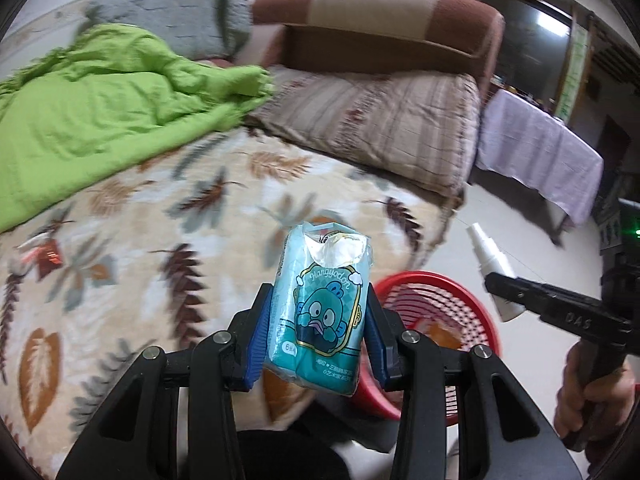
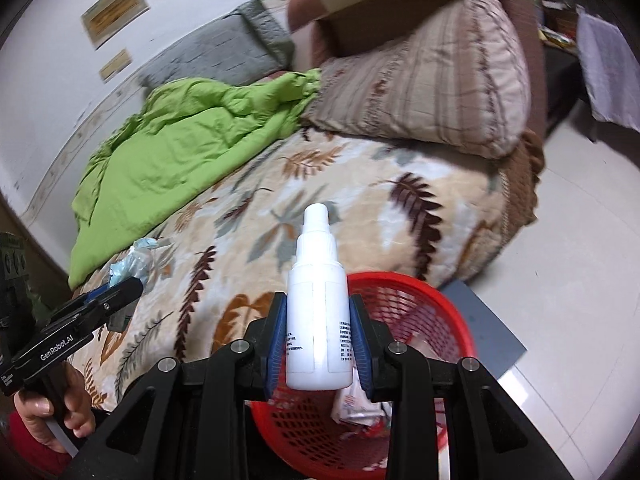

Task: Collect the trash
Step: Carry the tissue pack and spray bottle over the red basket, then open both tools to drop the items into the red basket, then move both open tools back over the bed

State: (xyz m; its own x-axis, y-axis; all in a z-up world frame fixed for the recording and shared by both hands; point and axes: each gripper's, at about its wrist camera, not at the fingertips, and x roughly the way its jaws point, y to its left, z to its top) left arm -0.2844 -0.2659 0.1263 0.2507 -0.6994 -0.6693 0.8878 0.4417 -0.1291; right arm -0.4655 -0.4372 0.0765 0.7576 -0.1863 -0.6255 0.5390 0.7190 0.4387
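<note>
Nearest the left wrist camera, the left gripper (image 1: 318, 320) has its jaws closed on a teal tissue pack (image 1: 322, 304), the blue pads pressing its two long sides; the pack stands upright with its torn top open and a cartoon figure on the front. In the right wrist view the right gripper (image 2: 318, 340) grips a white spray bottle (image 2: 319, 312) the same way, jaws pressed on both sides of the body, cap pointing up and away from the camera. Just beyond and below both grippers sits a red basket (image 2: 432, 296) on the pale floor, right beside the bed's edge; some crumpled wrappers lie inside it, seen through the mesh. The bottle hangs over the near rim of the basket, and the tissue pack is over the bed's edge just left of it. A hand (image 1: 588, 392) on the right gripper's handle shows at the far right of the left view, and another hand (image 2: 52, 412) on the left gripper's handle at the lower left of the right view. Past the basket spreads the bed (image 1: 132, 264) with a leaf-patterned blanket. Farther back lie a crumpled green quilt (image 1: 100, 120), a striped brown pillow (image 1: 384, 120) and a grey pillow (image 1: 172, 12) against the wall.
</note>
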